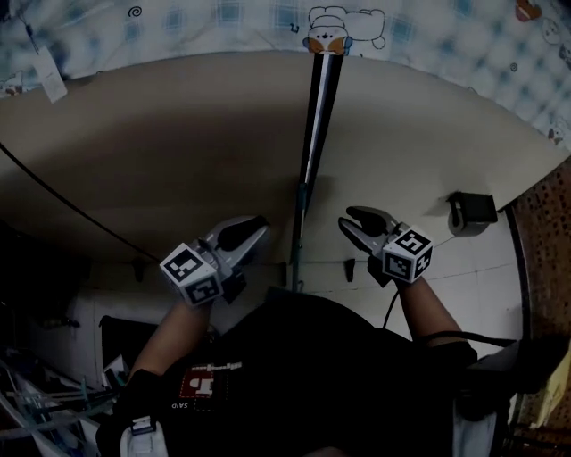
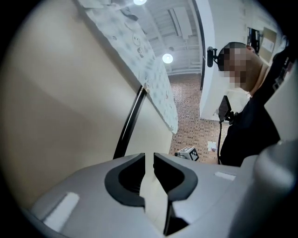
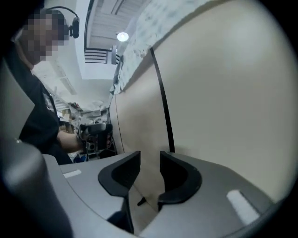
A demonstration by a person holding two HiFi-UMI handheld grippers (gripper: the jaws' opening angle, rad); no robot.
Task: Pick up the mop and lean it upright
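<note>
Left claw (image 2: pixel 149 160): jaws a slim gap apart, nothing between them, only bare wall behind the gap.
Right claw (image 3: pixel 150 160): jaws spread wider, also empty.
Claws, head view: left claw (image 1: pixel 254 228) and right claw (image 1: pixel 351 223) sit on either side of the mop, near it but apart from it. Only this view shows both at once.
Mop (image 1: pixel 317 125): its dark handle stands upright, leaning on the beige wall (image 1: pixel 178 134), with its top at the edge of a patterned cloth (image 1: pixel 223 22). The mop head shows in no view.
Left gripper view only: the handle (image 2: pixel 129 125) rises beyond the left jaw. The right claw's marker cube (image 2: pixel 187 152) shows far off over a brick-pattern floor (image 2: pixel 191 116).
Right gripper view only: the handle (image 3: pixel 163 111) rises past the right jaw, along the wall.
</note>
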